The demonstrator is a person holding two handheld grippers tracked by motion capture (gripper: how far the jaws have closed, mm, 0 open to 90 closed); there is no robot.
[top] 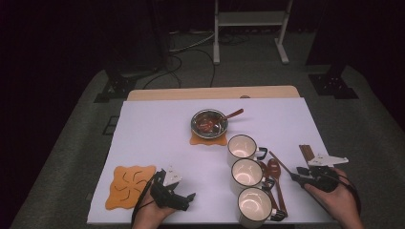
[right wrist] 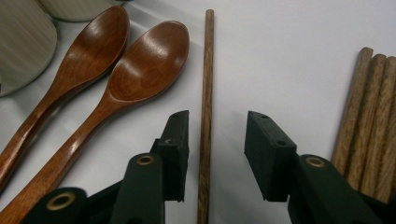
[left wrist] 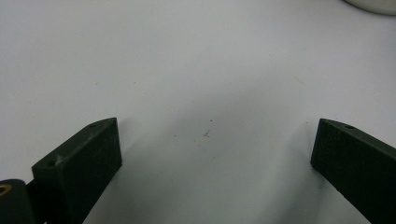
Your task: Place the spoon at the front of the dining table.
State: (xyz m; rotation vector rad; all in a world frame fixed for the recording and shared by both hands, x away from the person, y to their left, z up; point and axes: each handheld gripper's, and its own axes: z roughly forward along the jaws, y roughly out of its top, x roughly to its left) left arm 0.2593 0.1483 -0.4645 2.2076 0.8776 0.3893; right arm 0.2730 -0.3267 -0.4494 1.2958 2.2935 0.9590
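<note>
- The left gripper (top: 188, 196) rests on the white table sheet (top: 157, 133) at the near left, just right of the orange wavy-edged felt coaster (top: 130, 185). In the left gripper view its jaws stand wide apart over bare sheet, nothing between them.
- In the middle, three cream enamel mugs (top: 246, 175) stand in a near-to-far row; beyond them sits a steel bowl (top: 209, 122) on a second orange mat.
- Two brown wooden spoons (right wrist: 116, 84) lie side by side just right of the mugs, bowls away from the right gripper.
- The single thin dark-wood chopstick (right wrist: 205, 116) is the piece being worked on. It lies flat on the sheet, its long axis running straight along the right gripper's (right wrist: 217, 126) reach, between the two jaws.
- Those jaws stand half-narrowed on either side of it. The chopstick sits close to the left-hand pad and well off the right-hand one; I judge neither presses yet, though the near contact is hard to read.
- A closing squeeze across the stick should catch it.
- A bundle of lighter wooden chopsticks (right wrist: 369, 116) lies farther right, apart.
</note>
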